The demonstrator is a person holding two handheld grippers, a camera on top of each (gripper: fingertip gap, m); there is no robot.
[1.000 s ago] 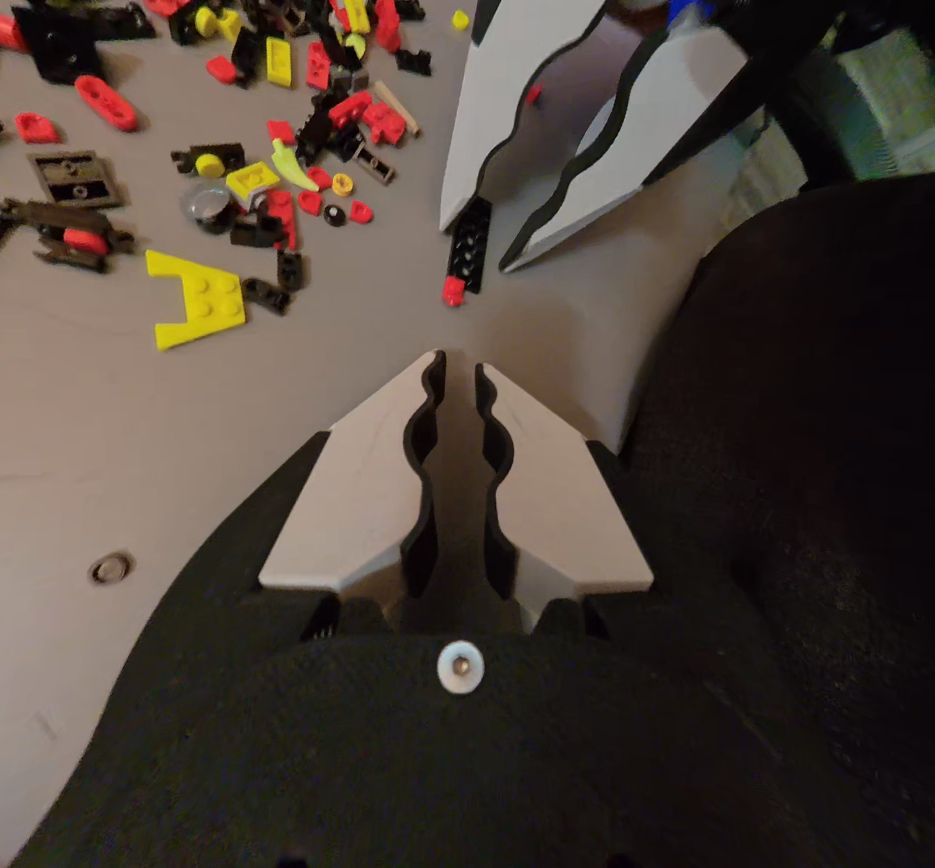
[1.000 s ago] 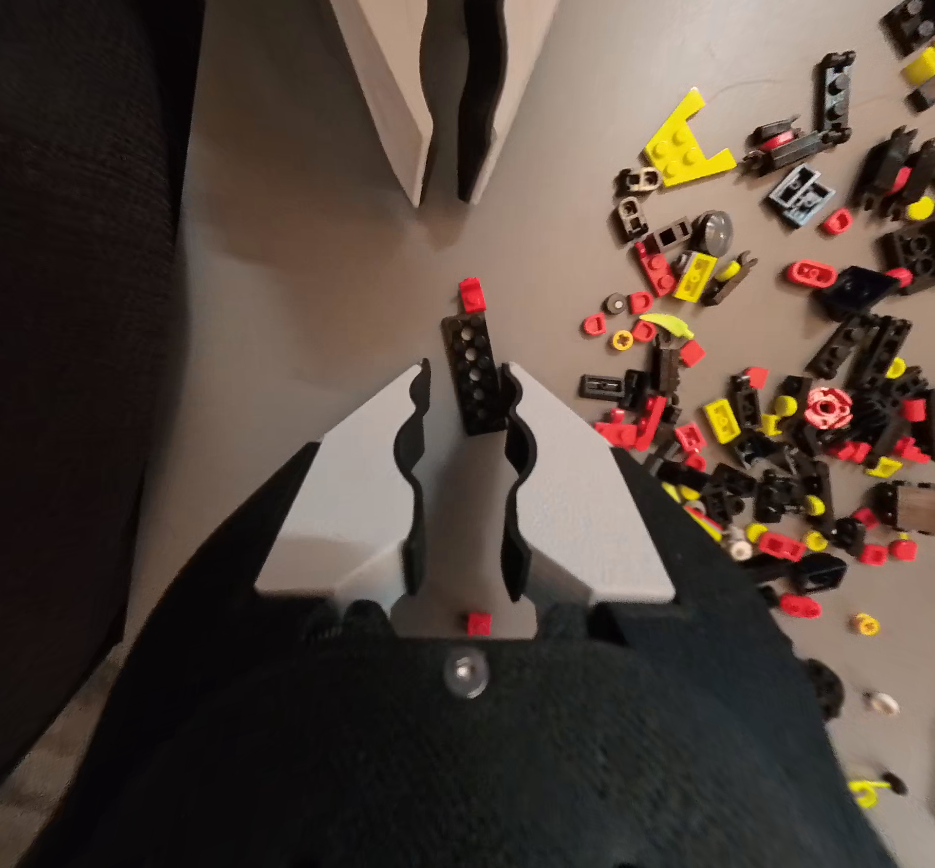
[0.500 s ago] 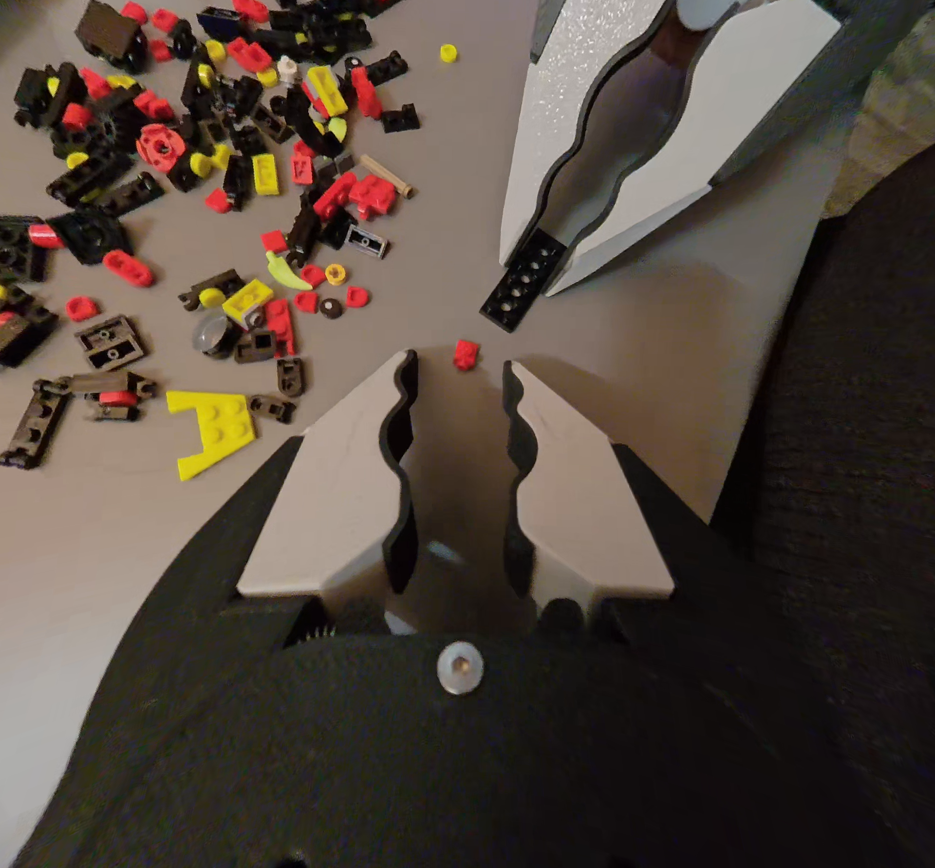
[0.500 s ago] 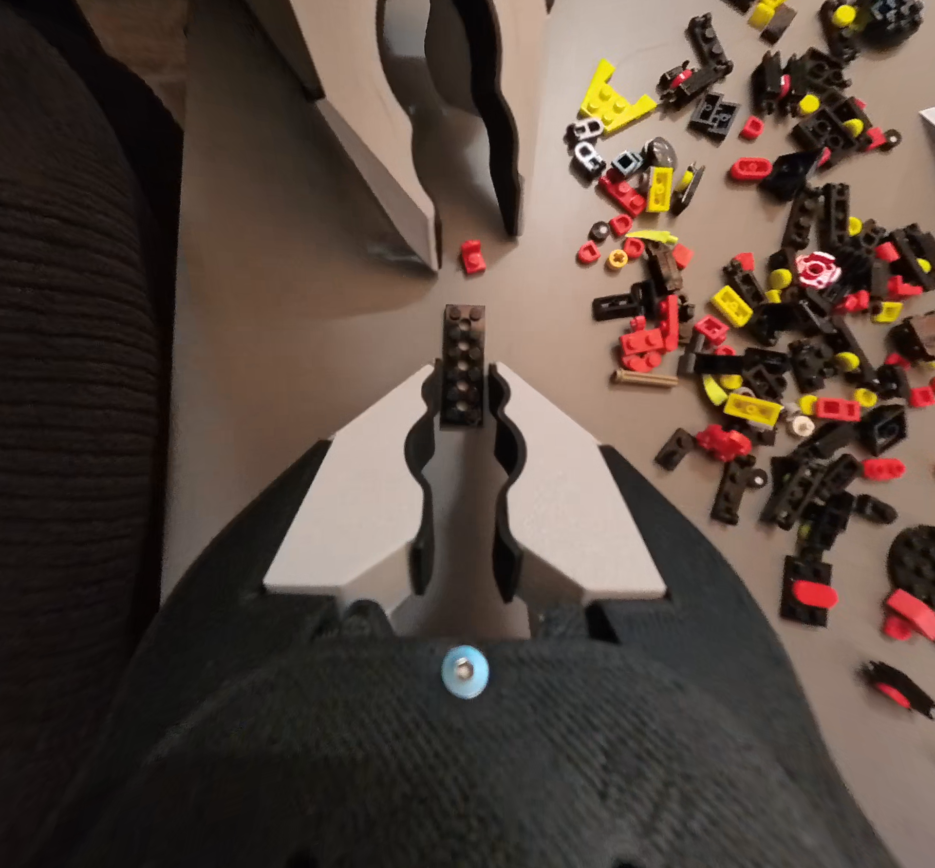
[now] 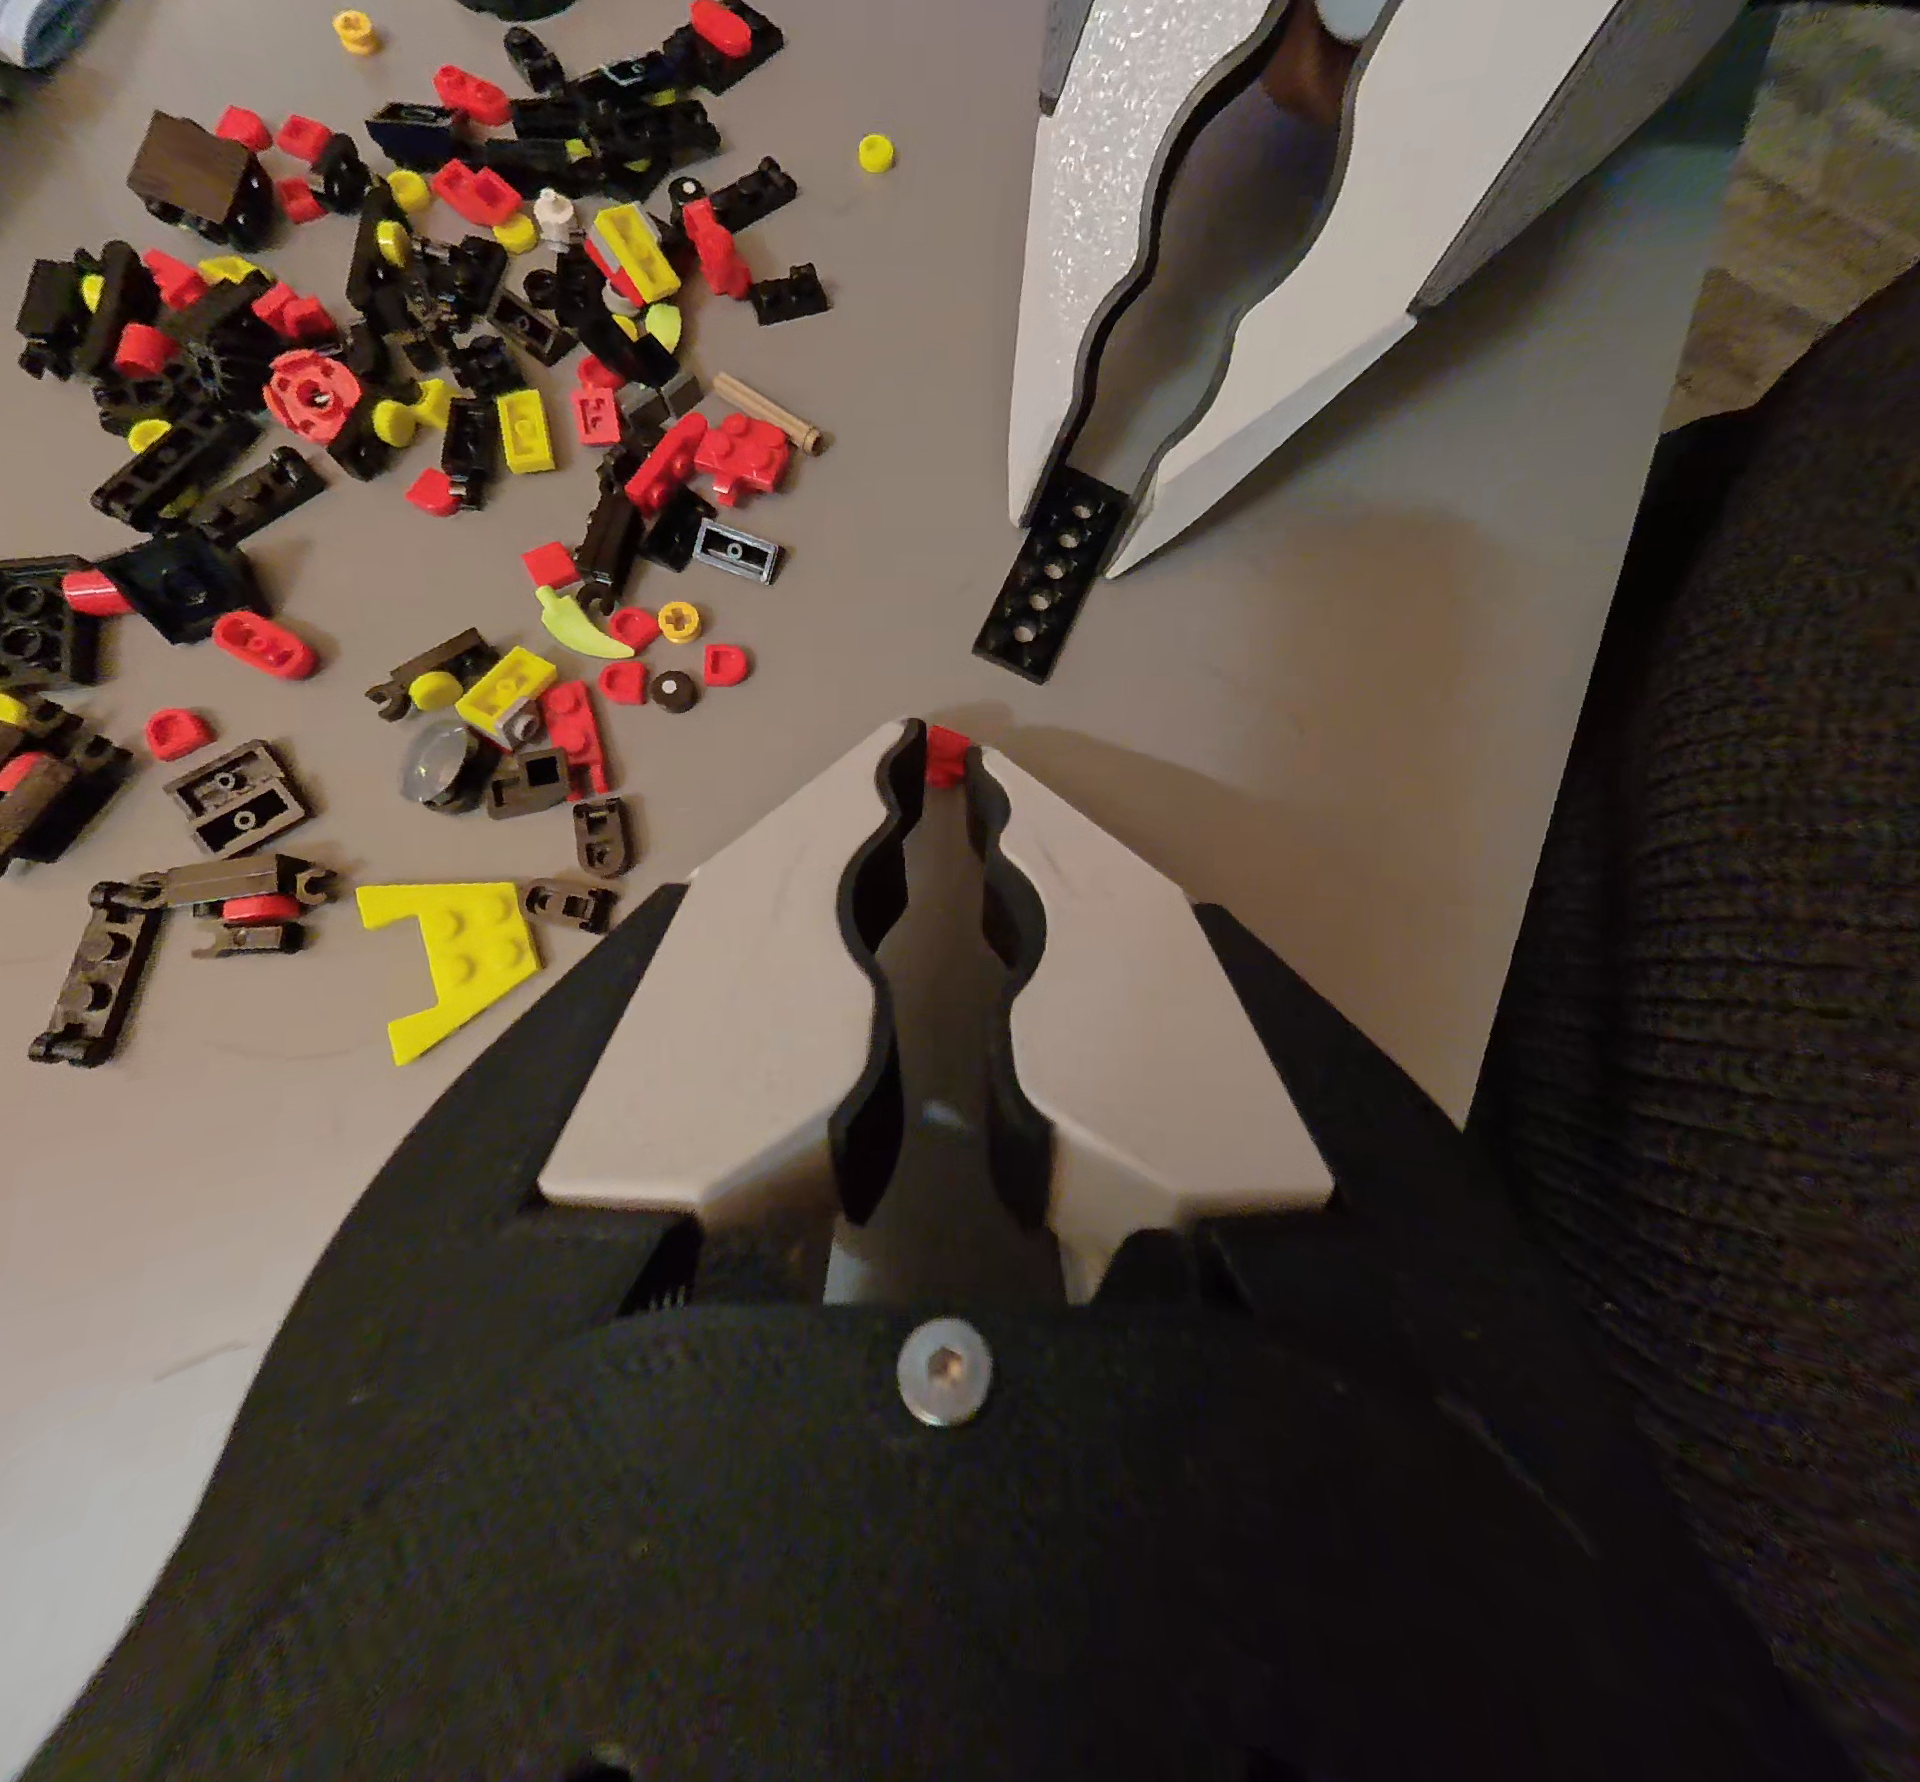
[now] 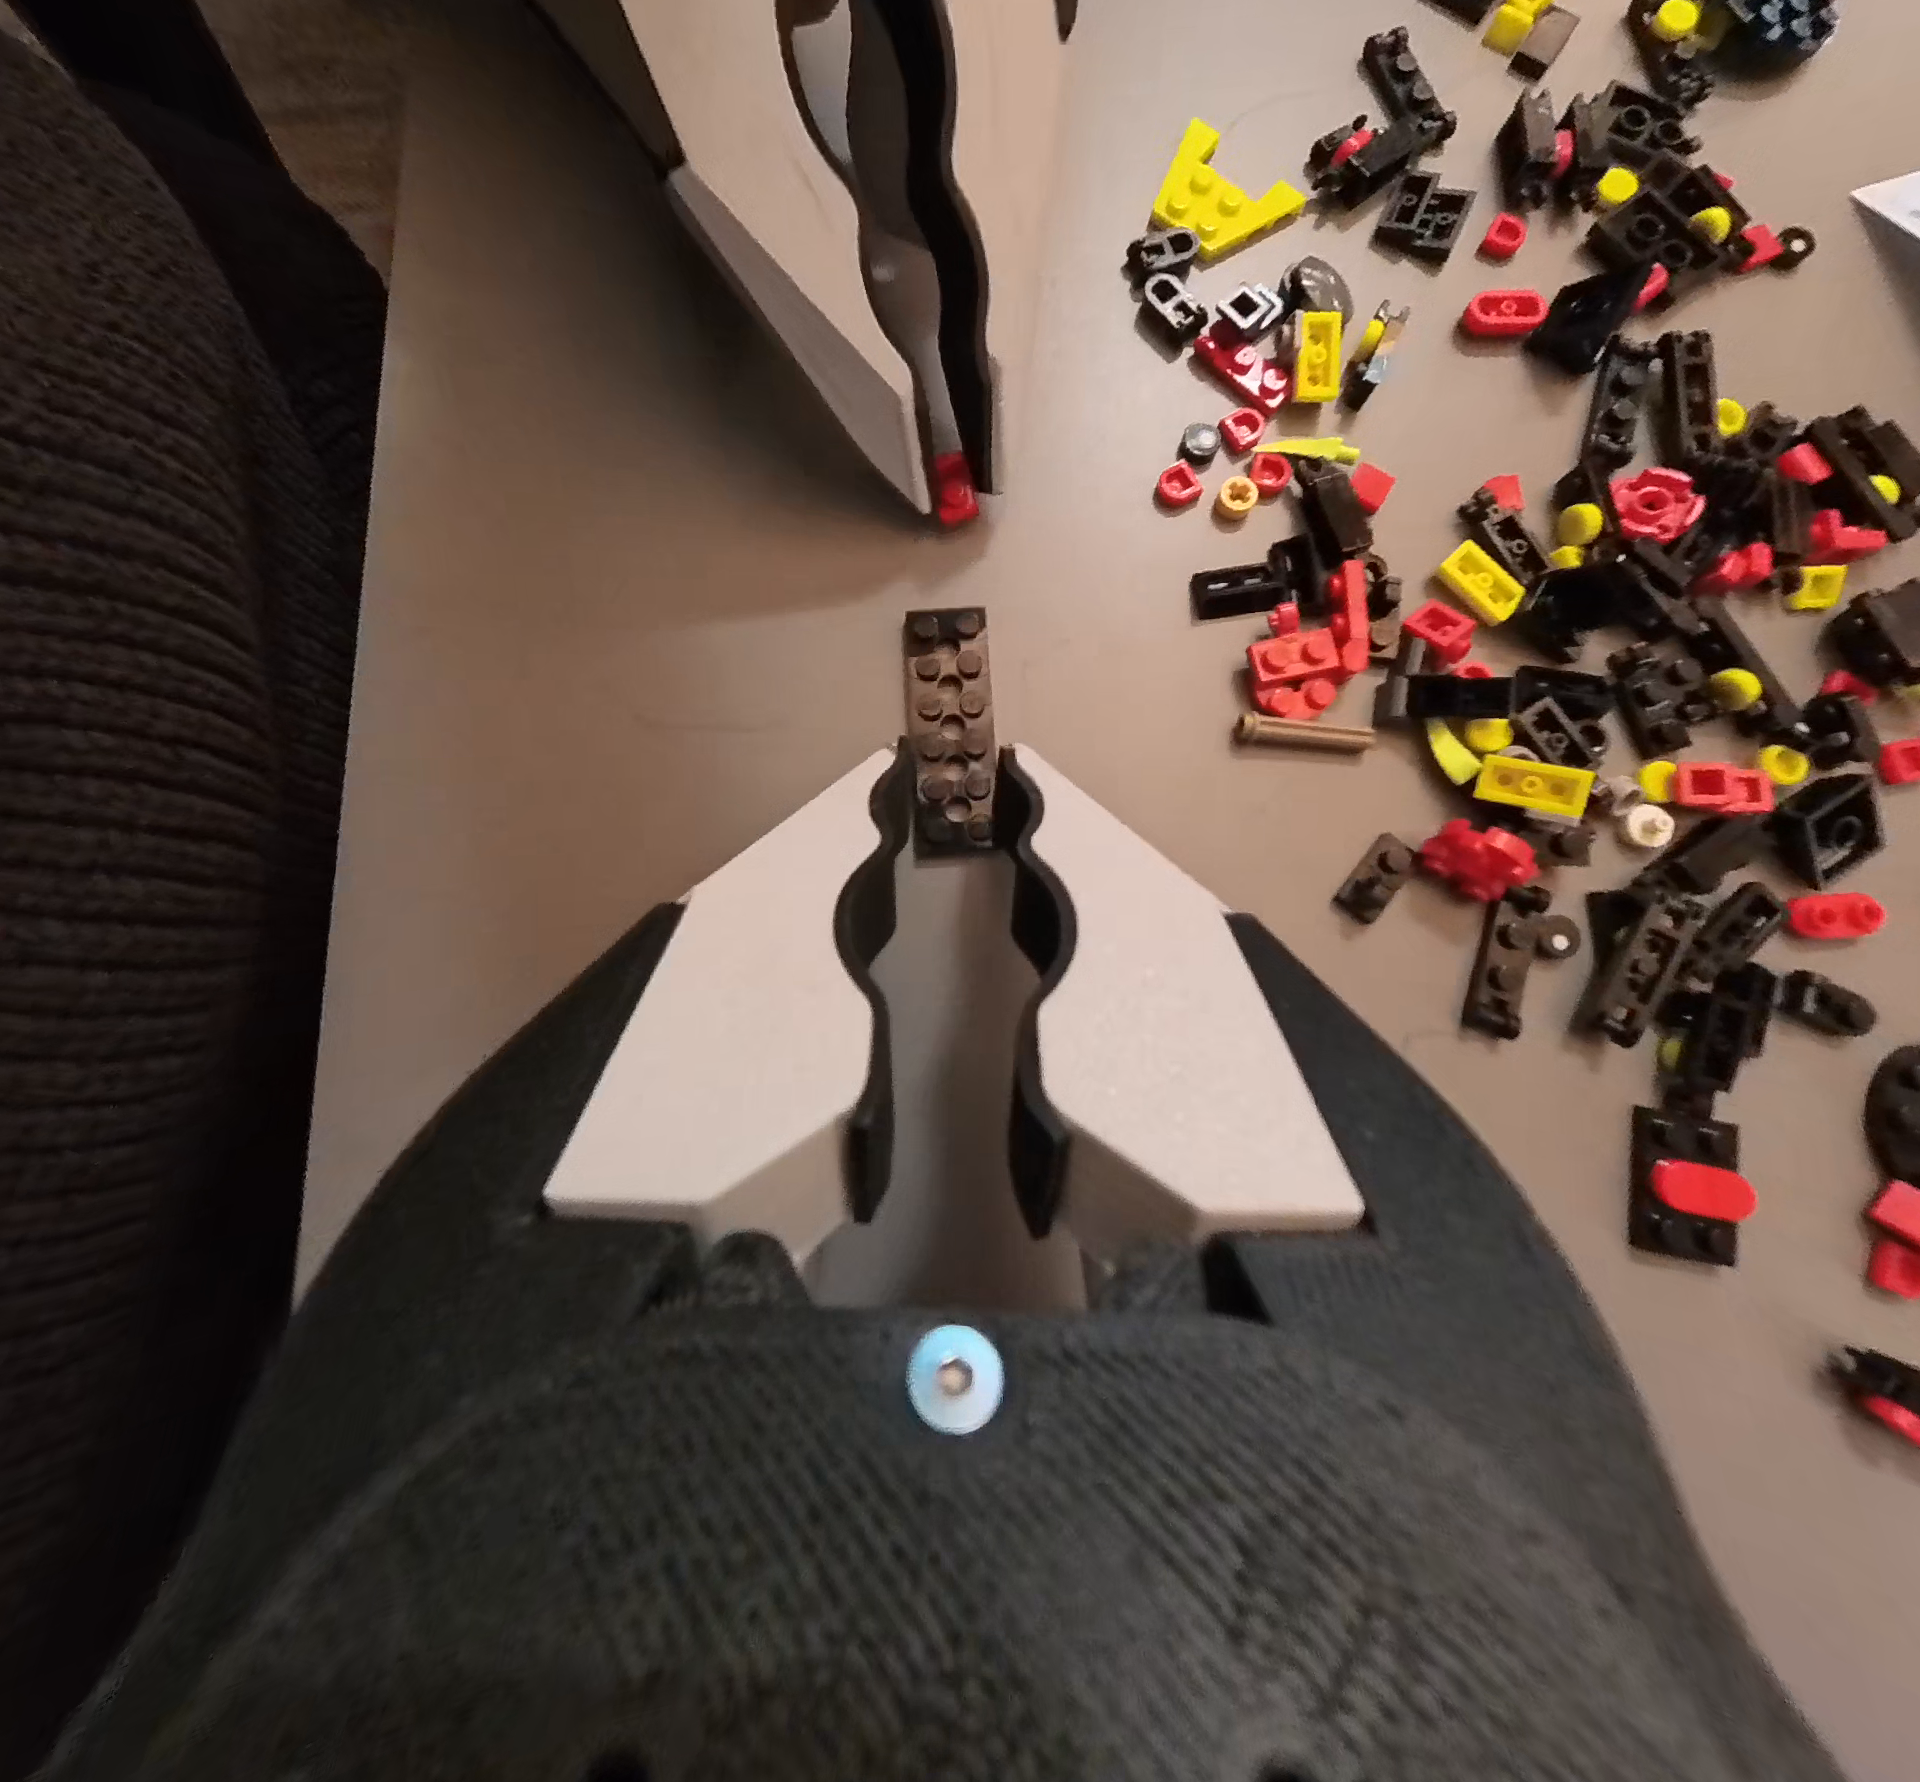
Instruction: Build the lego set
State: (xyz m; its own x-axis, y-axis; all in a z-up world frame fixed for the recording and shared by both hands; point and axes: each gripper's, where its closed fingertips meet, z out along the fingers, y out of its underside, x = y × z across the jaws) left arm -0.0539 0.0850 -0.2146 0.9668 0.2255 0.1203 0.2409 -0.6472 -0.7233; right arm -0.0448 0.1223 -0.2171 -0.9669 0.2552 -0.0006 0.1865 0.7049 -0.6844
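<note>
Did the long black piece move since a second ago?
Yes. The black plate, pinched in the right tongs, lay beside the small red piece on the table; now it is held nearer the right tongs' camera, apart from it.

plate (image 6: 948,733): black | small brick (image 5: 945,758): red | wedge plate (image 5: 457,953): yellow | table (image 5: 312,1161): grey

Glossy plastic bricks (image 5: 436,361) lie scattered on a smooth matt grey surface (image 5: 1299,693); matt grey claw fingers (image 5: 748,1005) carry black rubbery pads, a shiny metal screw (image 5: 943,1371) behind.
</note>
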